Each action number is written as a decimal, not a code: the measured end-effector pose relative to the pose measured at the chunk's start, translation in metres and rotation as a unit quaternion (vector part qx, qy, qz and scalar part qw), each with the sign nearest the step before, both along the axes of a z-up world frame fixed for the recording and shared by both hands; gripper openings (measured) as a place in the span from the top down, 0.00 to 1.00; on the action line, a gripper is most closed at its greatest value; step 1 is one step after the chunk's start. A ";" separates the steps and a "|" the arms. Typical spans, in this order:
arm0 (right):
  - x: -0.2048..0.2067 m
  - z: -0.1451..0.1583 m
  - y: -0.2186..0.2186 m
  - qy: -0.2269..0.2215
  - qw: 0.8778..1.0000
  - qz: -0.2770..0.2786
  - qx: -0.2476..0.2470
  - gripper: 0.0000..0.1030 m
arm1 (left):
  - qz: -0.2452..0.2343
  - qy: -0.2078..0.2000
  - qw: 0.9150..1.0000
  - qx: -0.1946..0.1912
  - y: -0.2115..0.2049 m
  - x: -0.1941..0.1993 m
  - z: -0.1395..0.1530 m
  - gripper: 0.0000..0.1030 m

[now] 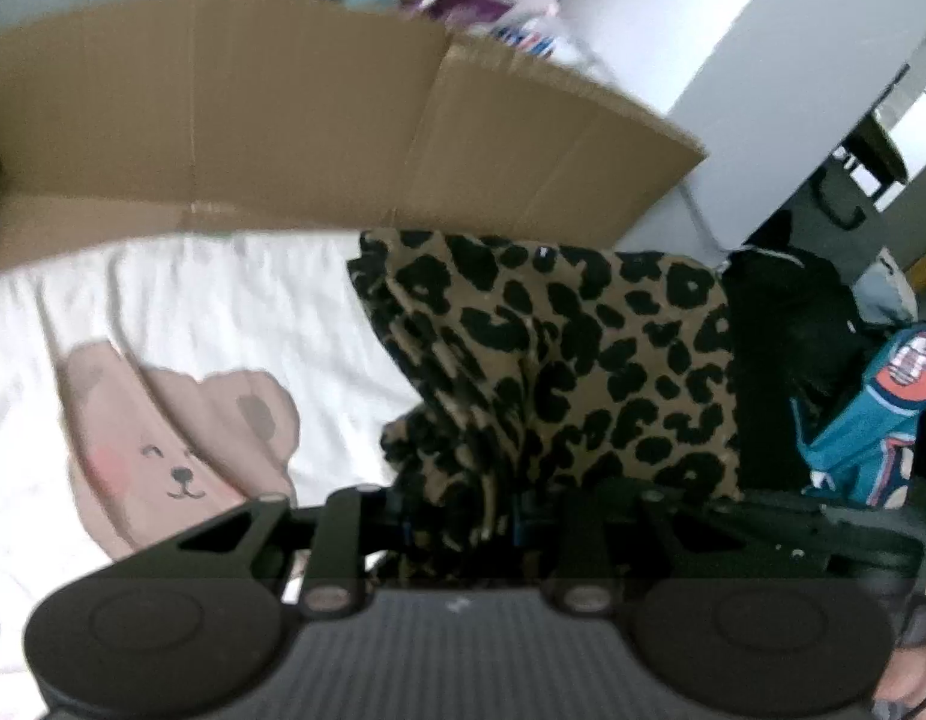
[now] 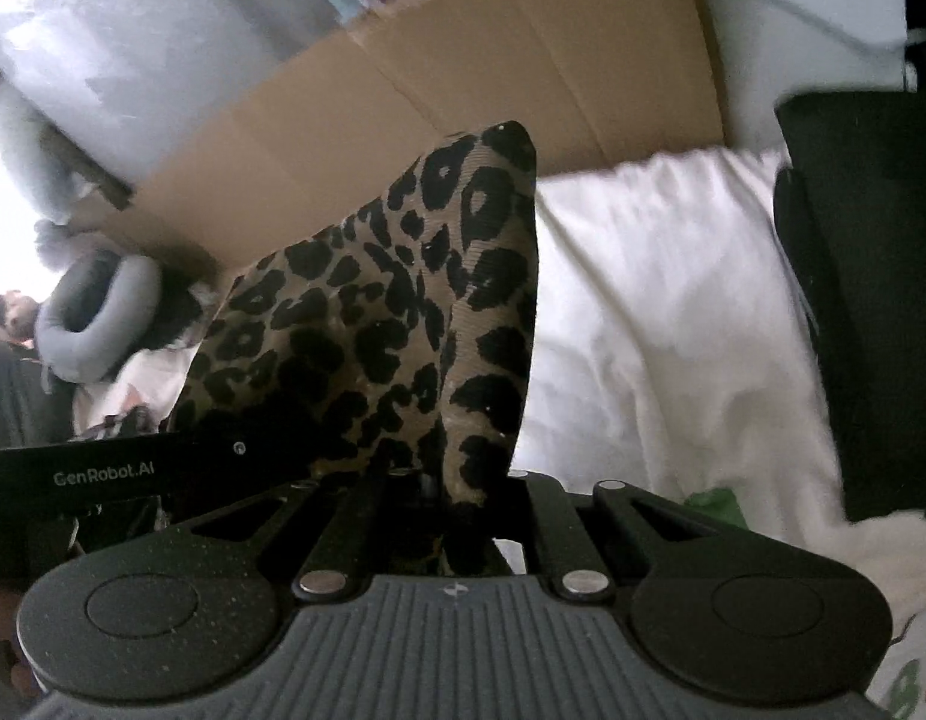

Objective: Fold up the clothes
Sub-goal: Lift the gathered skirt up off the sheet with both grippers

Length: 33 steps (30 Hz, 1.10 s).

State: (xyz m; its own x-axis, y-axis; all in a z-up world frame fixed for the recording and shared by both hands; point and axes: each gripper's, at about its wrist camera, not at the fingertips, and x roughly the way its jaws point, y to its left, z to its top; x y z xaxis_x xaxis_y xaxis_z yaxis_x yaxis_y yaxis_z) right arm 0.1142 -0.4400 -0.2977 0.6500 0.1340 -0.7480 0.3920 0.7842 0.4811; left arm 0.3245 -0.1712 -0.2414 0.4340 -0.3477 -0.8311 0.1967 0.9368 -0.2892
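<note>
Both grippers, left (image 1: 456, 516) and right (image 2: 456, 516), pinch the leopard-print garment (image 1: 559, 360).
Behind it, a brown cardboard box (image 1: 282, 120) holds blurred clothes.

Left gripper (image 1: 456, 516): matte black linkage arms, blue-edged pads, two round black caps, ribbed grey centre plate, dull brass-toned pivot screws, though blur softens detail. Right gripper (image 2: 456, 510): same build, silver screws, fine speckling, small centre emblem.
</note>
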 end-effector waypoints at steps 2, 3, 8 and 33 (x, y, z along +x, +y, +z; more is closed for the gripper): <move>-0.004 0.017 0.003 -0.010 1.000 0.008 -0.007 0.96 | 0.003 -0.011 1.000 0.001 0.001 -0.008 0.016 0.72; -0.006 0.026 0.004 -0.015 1.000 0.012 -0.012 0.96 | 0.004 -0.016 1.000 0.001 0.002 -0.012 0.025 0.72; -0.015 0.069 0.014 -0.037 0.998 0.030 -0.030 0.96 | 0.019 -0.038 0.999 -0.005 0.009 -0.033 0.065 0.72; -0.080 0.291 0.037 -0.115 0.982 0.045 -0.140 0.95 | 0.006 -0.159 0.986 -0.043 -0.027 -0.099 0.258 0.72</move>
